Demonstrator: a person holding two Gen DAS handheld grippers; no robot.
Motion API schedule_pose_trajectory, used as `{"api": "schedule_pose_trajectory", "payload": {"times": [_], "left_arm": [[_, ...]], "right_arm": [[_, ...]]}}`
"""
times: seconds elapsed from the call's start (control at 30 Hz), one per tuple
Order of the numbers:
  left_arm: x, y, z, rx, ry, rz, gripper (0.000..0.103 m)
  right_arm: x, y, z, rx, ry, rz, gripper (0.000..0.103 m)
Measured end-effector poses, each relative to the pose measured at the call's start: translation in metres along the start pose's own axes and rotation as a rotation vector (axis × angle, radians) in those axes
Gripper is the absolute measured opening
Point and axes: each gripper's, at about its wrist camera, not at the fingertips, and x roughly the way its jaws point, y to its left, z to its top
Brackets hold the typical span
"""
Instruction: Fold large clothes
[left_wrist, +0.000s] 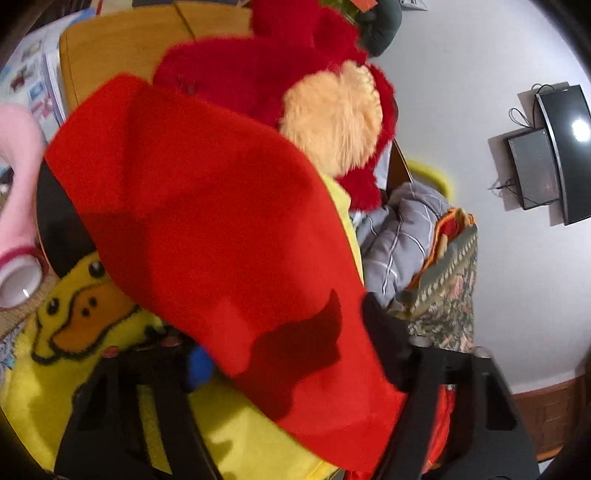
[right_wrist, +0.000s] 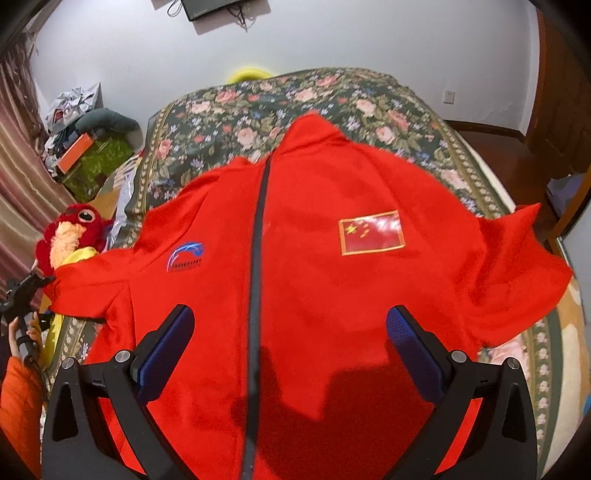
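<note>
A large red zip jacket (right_wrist: 314, 280) lies front up on the floral bedspread (right_wrist: 229, 110), with a dark zipper down the middle, a flag patch on one chest and a blue logo on the other. My right gripper (right_wrist: 290, 332) is open and empty, hovering over the jacket's lower front. In the left wrist view my left gripper (left_wrist: 280, 354) is shut on the red sleeve (left_wrist: 221, 221), which drapes over the fingers and hides the tips. The left gripper also shows in the right wrist view (right_wrist: 26, 291) at the sleeve's end.
A red and orange plush toy (left_wrist: 325, 110) and a yellow duck blanket (left_wrist: 85, 317) lie beside the bed's left side. A grey quilt (left_wrist: 402, 236) is bunched there. A black monitor (left_wrist: 561, 155) hangs on the white wall. Boxes and clutter (right_wrist: 85, 147) stand by the curtain.
</note>
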Motion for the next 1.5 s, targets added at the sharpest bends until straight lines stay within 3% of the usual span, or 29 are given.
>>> {"api": "schedule_pose_trajectory", "payload": {"times": [0.03, 0.1, 0.13, 0.2, 0.4, 0.53, 0.73, 0.83, 0.97, 1.1, 1.4, 1.5], "left_arm": [[-0.002, -0.003, -0.001, 0.017, -0.014, 0.026, 0.036], [-0.007, -0.013, -0.003, 0.078, -0.028, 0.09, 0.015], [-0.012, -0.022, -0.006, 0.126, -0.038, 0.11, 0.008], [-0.027, -0.036, -0.009, 0.192, -0.077, 0.116, 0.006], [-0.066, -0.109, -0.019, 0.357, -0.135, 0.036, 0.005], [-0.086, -0.167, -0.046, 0.443, -0.112, -0.105, 0.005], [-0.083, -0.261, -0.114, 0.638, -0.07, -0.211, 0.005], [-0.071, -0.295, -0.153, 0.707, -0.019, -0.246, 0.005], [-0.039, -0.327, -0.214, 0.828, 0.046, -0.241, 0.005], [-0.002, -0.336, -0.276, 0.914, 0.153, -0.214, 0.005], [0.068, -0.317, -0.389, 1.006, 0.407, -0.131, 0.005], [0.078, -0.307, -0.418, 1.089, 0.461, -0.072, 0.005]], "right_arm": [[-0.003, -0.003, 0.001, 0.003, -0.004, -0.005, 0.103], [-0.008, -0.011, 0.003, 0.015, -0.01, -0.009, 0.103], [-0.011, -0.014, 0.004, 0.02, -0.012, -0.011, 0.103], [-0.015, -0.02, 0.005, 0.019, -0.011, -0.02, 0.103], [-0.029, -0.024, 0.01, -0.047, -0.026, -0.031, 0.103], [-0.038, -0.029, 0.014, -0.055, -0.045, -0.022, 0.103], [-0.042, -0.045, 0.007, 0.009, -0.036, 0.044, 0.103], [-0.037, -0.051, 0.001, -0.012, -0.018, 0.008, 0.103], [-0.034, -0.058, -0.007, -0.047, 0.003, -0.012, 0.103], [-0.034, -0.068, -0.013, -0.069, 0.014, -0.024, 0.103], [-0.026, -0.087, -0.025, -0.04, 0.051, -0.015, 0.103], [-0.023, -0.087, -0.029, -0.049, 0.065, -0.017, 0.103]]}}
